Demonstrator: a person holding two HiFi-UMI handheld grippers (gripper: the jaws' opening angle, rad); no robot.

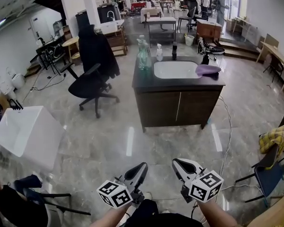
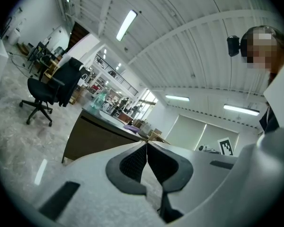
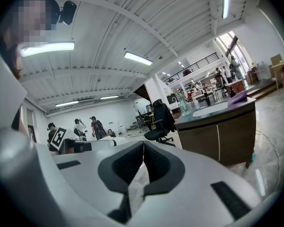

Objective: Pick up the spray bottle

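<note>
The spray bottle (image 1: 143, 56) is translucent green and stands on the far left of a dark cabinet's counter (image 1: 146, 81), beside a white sink basin (image 1: 175, 70). It is also visible far off, as the green spray bottle (image 2: 98, 98) in the left gripper view and the green spray bottle (image 3: 183, 107) in the right gripper view. My left gripper (image 1: 142, 165) and right gripper (image 1: 175, 161) are low in the head view, over the floor well short of the cabinet. Both point toward it. Each has its jaws shut with nothing between them, as the left gripper (image 2: 146, 144) and right gripper (image 3: 143, 143) show in their own views.
A white bottle (image 1: 159, 52), a dark bottle (image 1: 174, 51) and a purple cloth (image 1: 208, 70) share the counter. A black office chair (image 1: 92, 82) stands left of the cabinet. A white tub (image 1: 28, 134) sits at left, a cable (image 1: 226, 141) runs over the floor at right, and a chair with yellow cloth (image 1: 274, 140) is beyond it.
</note>
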